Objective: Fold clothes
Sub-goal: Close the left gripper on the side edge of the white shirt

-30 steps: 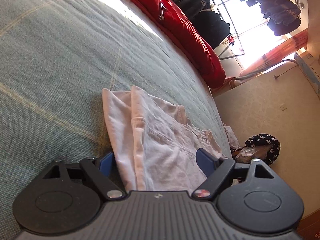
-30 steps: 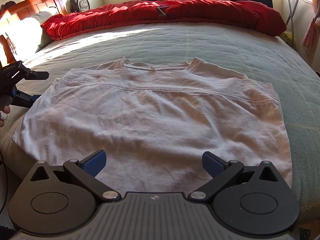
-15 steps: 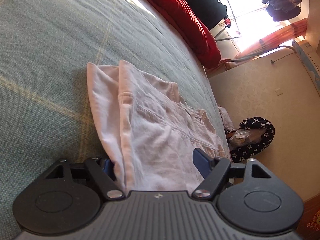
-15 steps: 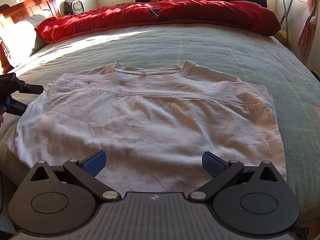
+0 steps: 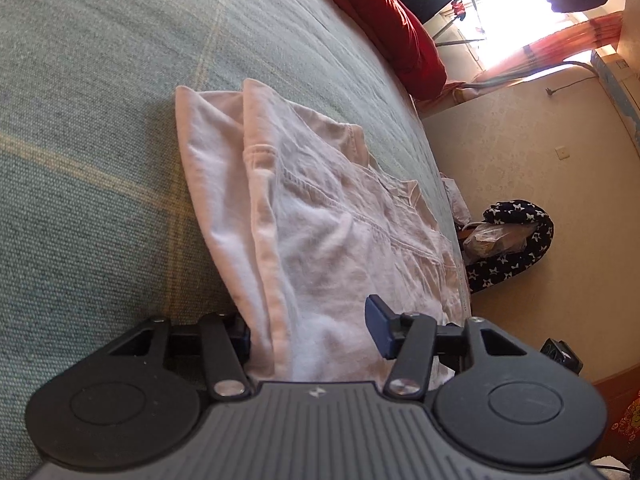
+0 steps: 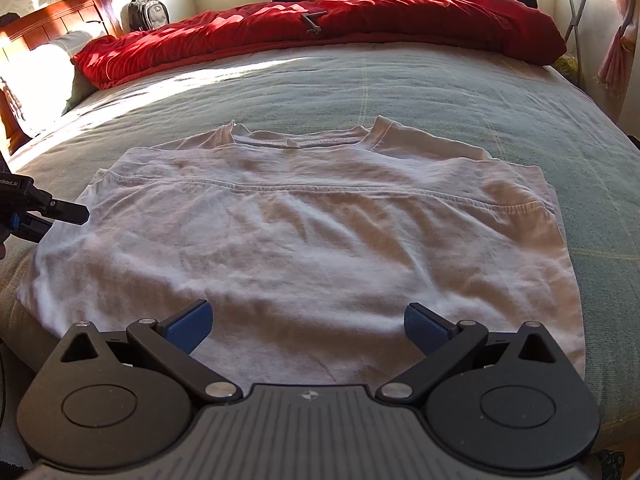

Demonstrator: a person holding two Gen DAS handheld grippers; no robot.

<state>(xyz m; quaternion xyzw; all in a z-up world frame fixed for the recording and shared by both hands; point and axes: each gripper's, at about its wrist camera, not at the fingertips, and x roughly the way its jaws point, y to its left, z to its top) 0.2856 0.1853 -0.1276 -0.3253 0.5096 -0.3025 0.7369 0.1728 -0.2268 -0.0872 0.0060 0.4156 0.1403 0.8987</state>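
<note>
My left gripper (image 5: 312, 328) sits low at the side edge of the white T-shirt (image 6: 296, 240), fingers parted wide with the folded cloth edge running up between them. The right-hand blue pad (image 5: 380, 326) stands clear over the fabric; the other pad is mostly buried behind the shirt's edge, so I cannot say whether it touches. Nothing pinched here, jaws are apart. From the right wrist view I can see that same left gripper (image 6: 52, 216) coming in flat at the shirt's left side, tips just at the cloth.

My right gripper (image 6: 308, 326) is level, aimed straight across the bed, its blue pads (image 6: 188, 322) spread wide and hovering above the shirt's near hem, gripping nothing.

The shirt lies spread on the grey-green bedspread (image 6: 400, 92), collar pointing away from me, bottom part folded up so a stitched hem runs across the middle. Beyond it, a red duvet (image 6: 320, 24) is bunched along the far side. A wooden headboard (image 6: 52, 16) stands at far left.
</note>
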